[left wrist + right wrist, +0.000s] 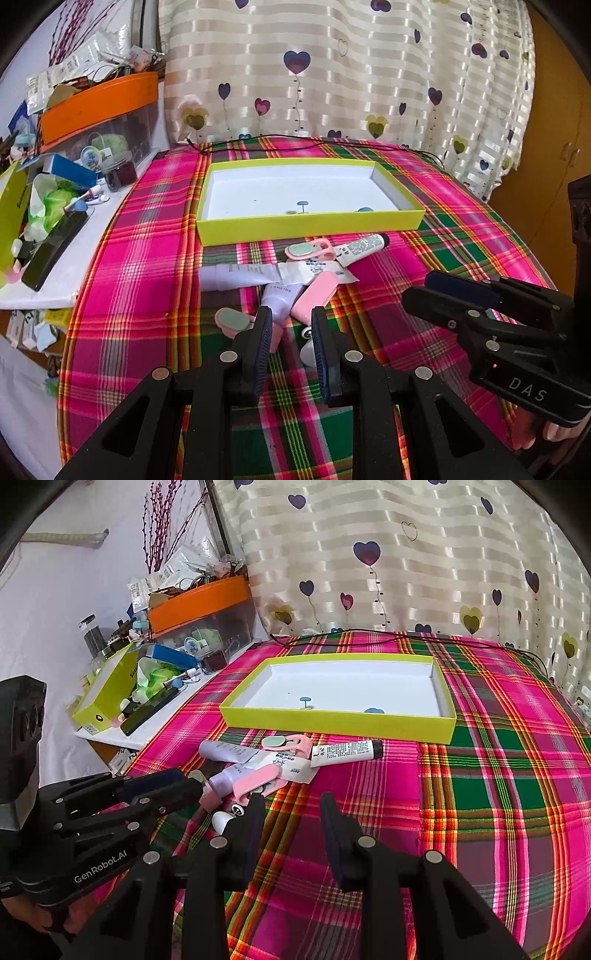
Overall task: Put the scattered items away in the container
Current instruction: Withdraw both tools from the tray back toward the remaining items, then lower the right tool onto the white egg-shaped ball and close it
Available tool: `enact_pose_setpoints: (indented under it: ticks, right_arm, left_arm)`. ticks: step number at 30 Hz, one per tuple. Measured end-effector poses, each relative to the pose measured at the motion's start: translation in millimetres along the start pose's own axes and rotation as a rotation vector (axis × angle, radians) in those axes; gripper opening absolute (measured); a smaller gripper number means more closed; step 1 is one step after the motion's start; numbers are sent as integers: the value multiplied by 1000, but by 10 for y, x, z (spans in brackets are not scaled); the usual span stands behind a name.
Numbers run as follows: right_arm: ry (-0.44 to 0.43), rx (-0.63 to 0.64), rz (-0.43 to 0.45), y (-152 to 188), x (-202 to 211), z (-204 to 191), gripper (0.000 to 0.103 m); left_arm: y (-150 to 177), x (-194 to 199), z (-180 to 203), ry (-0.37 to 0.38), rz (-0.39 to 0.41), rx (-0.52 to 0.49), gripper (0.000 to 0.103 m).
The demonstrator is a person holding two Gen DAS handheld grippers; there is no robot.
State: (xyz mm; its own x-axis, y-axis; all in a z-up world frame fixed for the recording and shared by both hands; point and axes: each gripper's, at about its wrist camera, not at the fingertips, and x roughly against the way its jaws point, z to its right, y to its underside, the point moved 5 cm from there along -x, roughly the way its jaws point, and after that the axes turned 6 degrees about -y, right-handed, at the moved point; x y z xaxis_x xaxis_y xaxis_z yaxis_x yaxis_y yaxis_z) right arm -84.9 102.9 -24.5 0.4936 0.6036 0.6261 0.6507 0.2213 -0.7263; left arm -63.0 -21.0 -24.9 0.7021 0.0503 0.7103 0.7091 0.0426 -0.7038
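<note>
A yellow-green box (310, 229) (332, 723) lies on the plaid cloth with two small blue pieces (303, 204) inside. In front of it is a pile: a white tube with a black cap (364, 245) (347, 753), a pink clip (310, 249) (286, 743), two lavender tubes (236, 277) (231, 775), a pink case (316, 295) (258, 777) and a white sachet (314, 271). My left gripper (291, 325) (201, 784) is open over the near end of the pile, gripping nothing. My right gripper (292, 805) (419, 288) is open over bare cloth, right of the pile.
A pink-and-green oval pad (229, 319) and small white pieces (221, 819) lie near my left fingers. A cluttered side table with an orange-lidded bin (99, 103) stands at the left. A black cable (295, 144) runs behind the box, before the curtain.
</note>
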Motion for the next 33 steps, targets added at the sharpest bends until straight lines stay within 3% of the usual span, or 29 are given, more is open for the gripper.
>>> enact_pose_setpoints:
  ticks: [24, 33]
  right_arm:
    - [-3, 8, -21, 101, -51, -31, 33]
    - [-13, 10, -43, 141, -127, -54, 33]
  left_arm:
    - [81, 13, -222, -46, -3, 26, 22]
    - [124, -25, -294, -28, -11, 41, 22]
